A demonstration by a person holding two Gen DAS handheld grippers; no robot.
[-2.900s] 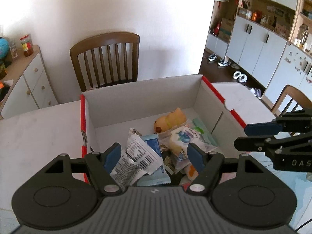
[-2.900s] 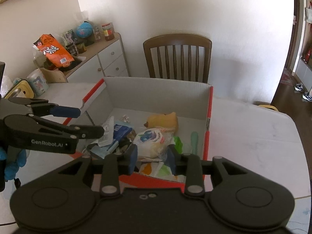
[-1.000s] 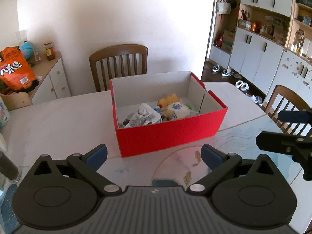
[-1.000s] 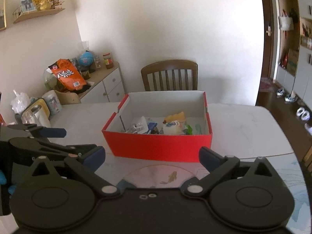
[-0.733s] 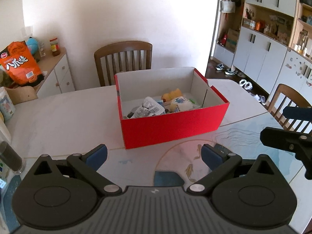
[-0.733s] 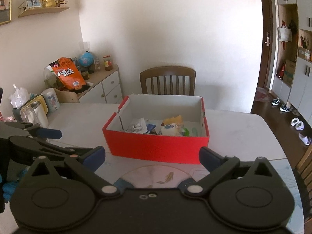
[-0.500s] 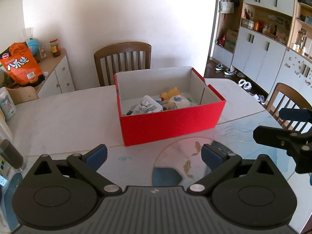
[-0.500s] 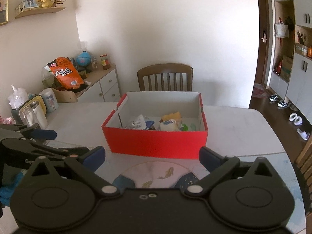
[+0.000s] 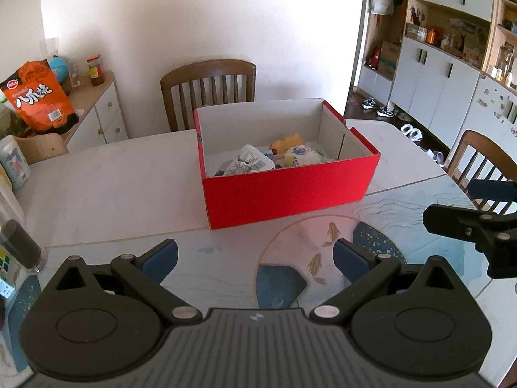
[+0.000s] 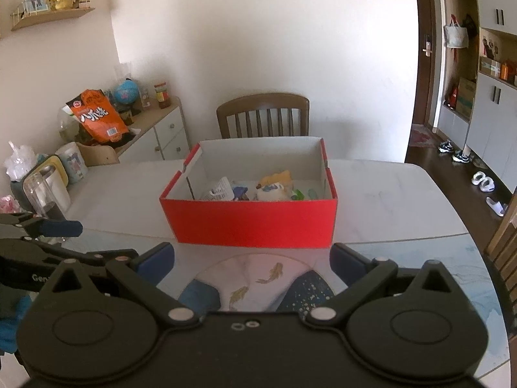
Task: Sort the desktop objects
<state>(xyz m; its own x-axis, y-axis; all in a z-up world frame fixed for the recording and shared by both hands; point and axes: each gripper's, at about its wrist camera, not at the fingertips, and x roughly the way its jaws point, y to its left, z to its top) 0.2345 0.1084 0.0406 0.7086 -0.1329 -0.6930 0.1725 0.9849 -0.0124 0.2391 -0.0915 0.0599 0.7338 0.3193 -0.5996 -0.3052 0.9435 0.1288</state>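
The left gripper point(image 9: 255, 257) stands wide apart and holds nothing; between its blue pads only the table point(image 9: 113, 194) with its painted fish pattern shows. The right gripper point(image 10: 250, 260) is also spread wide and empty, and it hangs over the near edge of the table, beside the left one. Both are well apart from the red box point(image 9: 287, 190), which sits near the middle of the table, toward the far edge where a wooden chair point(image 9: 208, 92) stands.

Inside the box lie the sorted things: a crumpled white packet point(image 9: 247, 161), a yellow toy point(image 9: 286, 140), a white pouch with blue print point(image 9: 300, 155), and some green pieces point(image 10: 299, 194) that are too small to name surely. On the table around the box I see no loose small objects. At the left edge stand a jar with dark content point(image 9: 19, 245) and some cups, which probably do not belong to the task. So my judgement is that the sorting is finished or almost finished, and nothing clear is left to collect
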